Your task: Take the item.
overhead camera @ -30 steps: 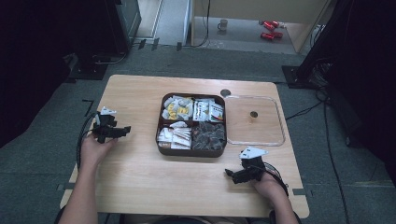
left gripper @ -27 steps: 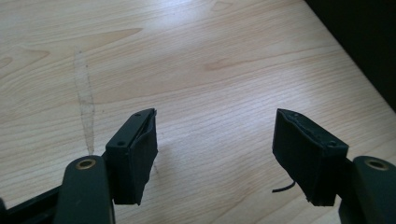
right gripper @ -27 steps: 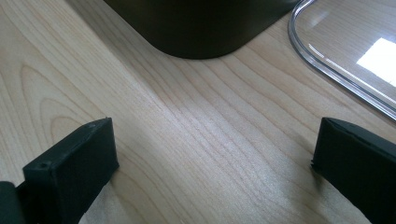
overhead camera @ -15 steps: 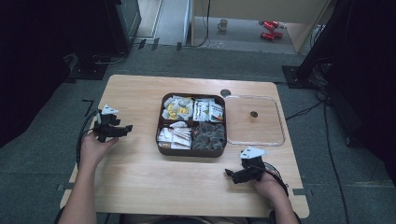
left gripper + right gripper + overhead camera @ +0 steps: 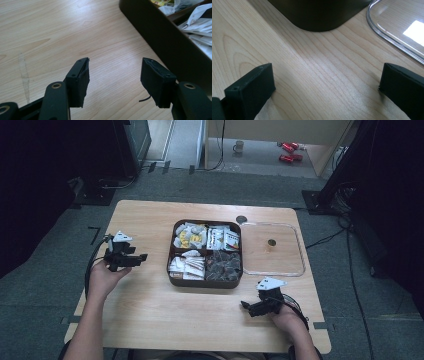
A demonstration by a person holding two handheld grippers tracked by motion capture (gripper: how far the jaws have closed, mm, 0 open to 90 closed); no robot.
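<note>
Table (image 5: 150, 315): a pale wooden top that carries everything you work with; a small dark round spot sits near its far edge, just beyond the tray's far right corner.
Clear lid (image 5: 298, 250): it lies flat by the table's right edge, touching or just beside the tray's right wall, with a small round knob at its middle. In your right gripper view its rounded transparent rim (image 5: 387, 32) curves across the top right.
Tray (image 5: 170, 270): a dark brown square box with four compartments, at the middle of the table, nearer the far edge than the near one.
Far left compartment: white and yellow wrapped packets (image 5: 190, 236).
Far right compartment: white packets with red and dark print (image 5: 224, 239); the writing is too small to read.
Near left compartment: white sachets (image 5: 187, 265); your left gripper view shows crumpled white paper (image 5: 197, 27) above the tray's dark wall, no lettering legible.
Near right compartment: dark wrapped pieces (image 5: 223, 265).
Left gripper (image 5: 141, 257): you hold it near the table's left edge, pointing at the tray's left wall. Its jaws have just been closing, yet they stand apart with only bare wood between them.
Right gripper (image 5: 245, 306): it sits by the table's near edge, below the tray's near right corner. Its jaws are spread wide, nothing between them.
</note>
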